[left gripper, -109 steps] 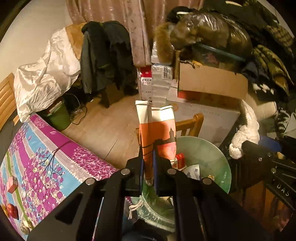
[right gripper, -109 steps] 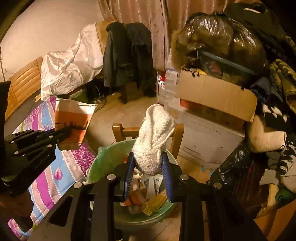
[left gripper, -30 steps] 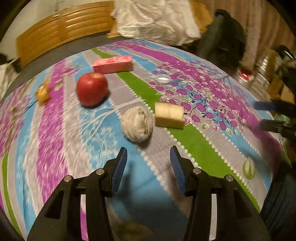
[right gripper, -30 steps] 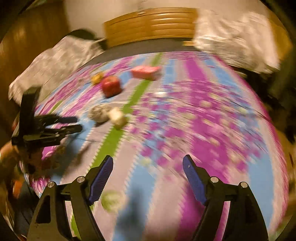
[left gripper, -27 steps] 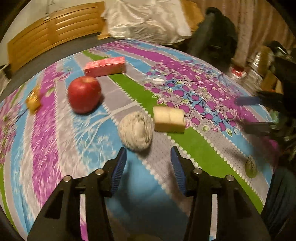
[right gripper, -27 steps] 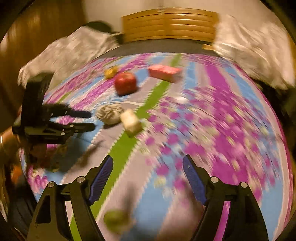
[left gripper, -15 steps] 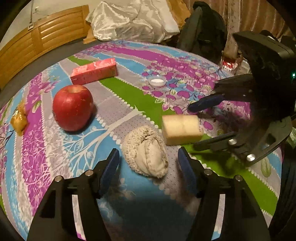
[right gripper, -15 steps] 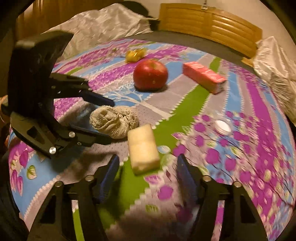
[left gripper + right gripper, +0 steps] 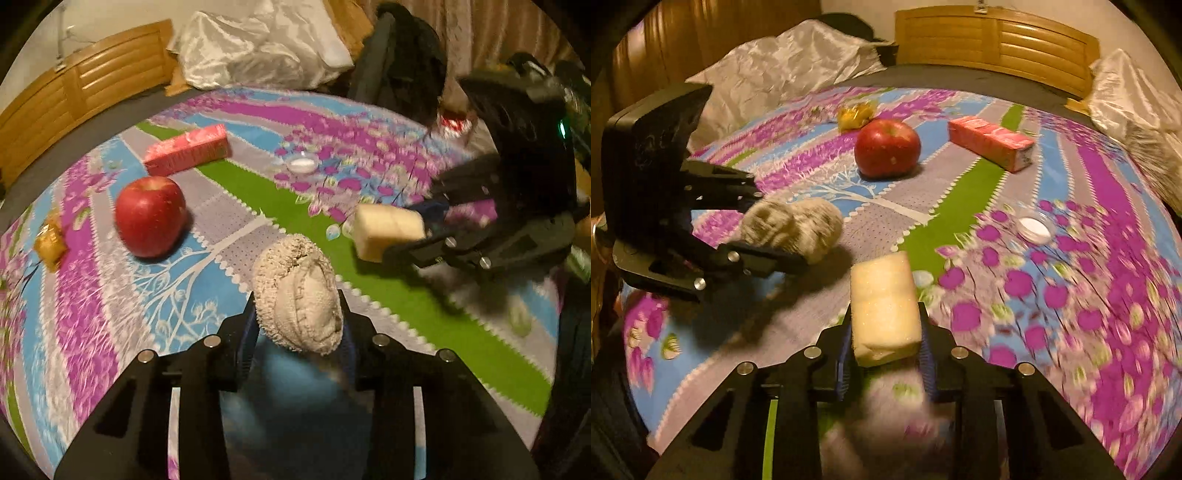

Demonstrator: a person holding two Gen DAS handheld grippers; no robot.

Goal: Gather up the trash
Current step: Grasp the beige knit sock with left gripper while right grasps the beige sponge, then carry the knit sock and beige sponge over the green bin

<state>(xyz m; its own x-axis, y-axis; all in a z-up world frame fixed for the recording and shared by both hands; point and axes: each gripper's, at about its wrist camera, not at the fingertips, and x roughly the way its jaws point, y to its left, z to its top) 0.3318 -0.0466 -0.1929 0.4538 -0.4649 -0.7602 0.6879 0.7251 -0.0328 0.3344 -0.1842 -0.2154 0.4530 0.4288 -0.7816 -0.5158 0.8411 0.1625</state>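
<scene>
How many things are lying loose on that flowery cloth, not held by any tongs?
4: an apple, a pink box behind it, a yellow wrapper near the cloth's edge, and a small white lid. More may lie out of view.

Floral-covered bed bearing an apple, pink carton, small white lid (perhaps), yellow wrapper.

A red apple sits on a flowered cloth in purple, blue and green, covering a table. Behind stand a wooden headboard, crumpled white sheets and dark coats beside a curtain.
</scene>
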